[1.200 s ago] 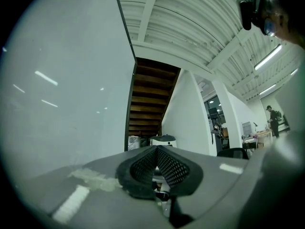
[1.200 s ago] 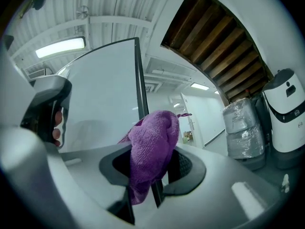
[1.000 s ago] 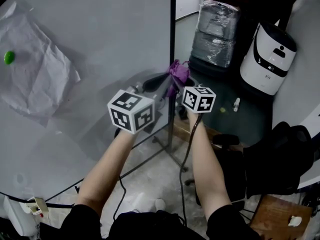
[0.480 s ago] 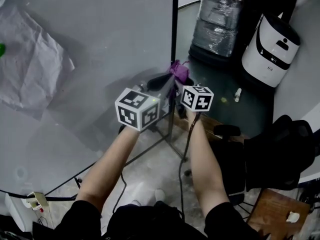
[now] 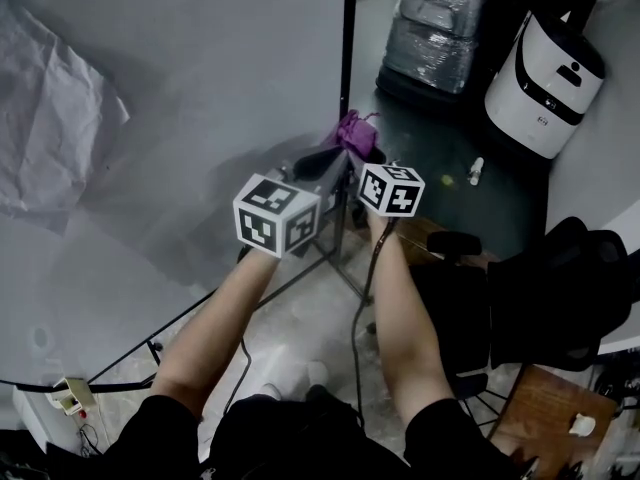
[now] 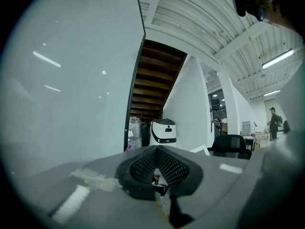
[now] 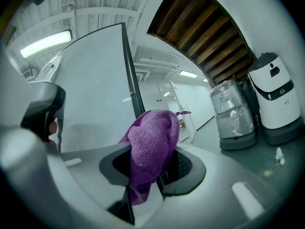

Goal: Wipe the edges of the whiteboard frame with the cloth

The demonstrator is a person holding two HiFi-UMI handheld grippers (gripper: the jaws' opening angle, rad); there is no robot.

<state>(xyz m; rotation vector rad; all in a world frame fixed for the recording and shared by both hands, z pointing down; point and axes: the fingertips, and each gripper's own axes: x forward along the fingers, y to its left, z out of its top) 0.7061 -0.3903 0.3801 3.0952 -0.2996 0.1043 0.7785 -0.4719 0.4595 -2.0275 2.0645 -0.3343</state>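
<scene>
Cloth (image 5: 355, 133), purple. Head view: it sits against the right vertical edge of the whiteboard frame (image 5: 346, 58), only a touch higher in view than a second ago, so the wipe seems barely advanced.

Left gripper view: left gripper (image 6: 157, 171) is pressed together and empty, beside the board.

Right gripper view: right gripper (image 7: 151, 168) pinches the cloth at the frame.
</scene>
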